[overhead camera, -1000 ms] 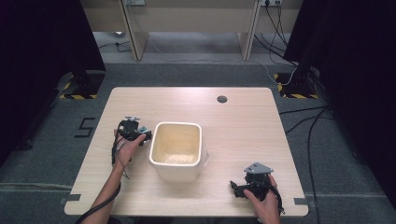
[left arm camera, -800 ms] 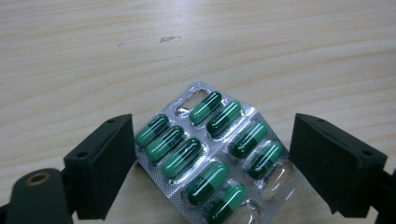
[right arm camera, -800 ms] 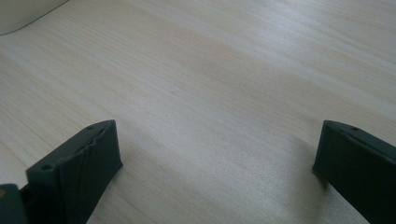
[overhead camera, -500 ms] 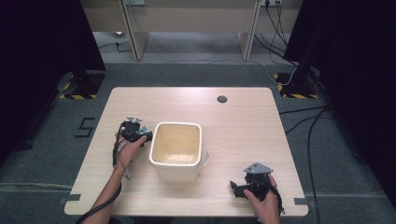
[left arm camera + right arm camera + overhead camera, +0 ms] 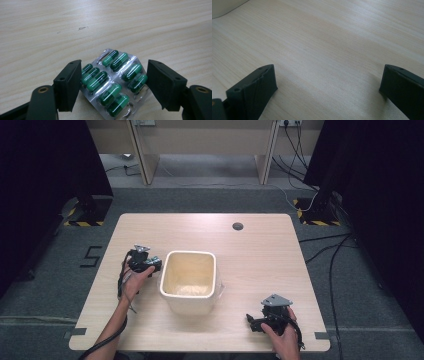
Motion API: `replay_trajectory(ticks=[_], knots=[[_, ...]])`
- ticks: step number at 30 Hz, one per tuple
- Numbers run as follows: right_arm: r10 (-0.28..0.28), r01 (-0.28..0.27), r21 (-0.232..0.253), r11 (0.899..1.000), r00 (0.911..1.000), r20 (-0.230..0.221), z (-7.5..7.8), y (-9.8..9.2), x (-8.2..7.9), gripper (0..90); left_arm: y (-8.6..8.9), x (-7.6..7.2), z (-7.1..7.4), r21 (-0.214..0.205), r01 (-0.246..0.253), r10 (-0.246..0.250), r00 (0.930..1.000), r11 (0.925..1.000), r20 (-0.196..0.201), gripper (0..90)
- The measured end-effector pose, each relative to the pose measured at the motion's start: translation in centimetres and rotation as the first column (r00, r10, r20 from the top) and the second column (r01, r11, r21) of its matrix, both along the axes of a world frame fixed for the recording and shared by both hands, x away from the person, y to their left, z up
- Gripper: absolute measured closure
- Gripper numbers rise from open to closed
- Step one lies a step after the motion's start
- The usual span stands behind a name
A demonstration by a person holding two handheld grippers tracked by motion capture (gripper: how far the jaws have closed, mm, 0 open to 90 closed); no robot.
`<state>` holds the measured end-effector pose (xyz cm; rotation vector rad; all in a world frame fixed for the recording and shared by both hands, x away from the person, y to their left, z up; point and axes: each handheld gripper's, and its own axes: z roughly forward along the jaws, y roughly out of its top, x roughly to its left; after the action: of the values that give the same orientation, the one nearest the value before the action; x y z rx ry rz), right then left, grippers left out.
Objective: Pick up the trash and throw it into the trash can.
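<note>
In the left gripper view a silver blister pack of green capsules (image 5: 112, 80) lies on the wooden table between the two black jaws. My left gripper (image 5: 113, 77) has just been closing, and its pads now press on the pack's two sides. In the high view the left gripper (image 5: 156, 265) sits just left of a white tub (image 5: 215, 285). My right gripper (image 5: 251, 322) rests near the table's front right with its jaws pointing left. In the right gripper view it (image 5: 327, 85) stands wide open over bare wood.
The white tub stands mid-table, with pale contents at its bottom. A small dark round hole (image 5: 238, 226) marks the far side of the table (image 5: 270, 265). Cables and black stands lie on the floor beyond the table's edges.
</note>
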<state>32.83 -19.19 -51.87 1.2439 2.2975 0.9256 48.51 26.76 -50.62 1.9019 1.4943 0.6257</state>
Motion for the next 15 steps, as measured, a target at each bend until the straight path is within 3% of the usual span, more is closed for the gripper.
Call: replay_trajectory(ticks=[15], knots=[[0.001, -0.001, 0.0, 1.0, 1.0, 0.0, 0.0, 0.0, 0.0, 0.7, 0.5, -1.1, 3.0, -0.04, 0.069, -0.067, 0.9973, 0.9968, 0.03, 29.3]])
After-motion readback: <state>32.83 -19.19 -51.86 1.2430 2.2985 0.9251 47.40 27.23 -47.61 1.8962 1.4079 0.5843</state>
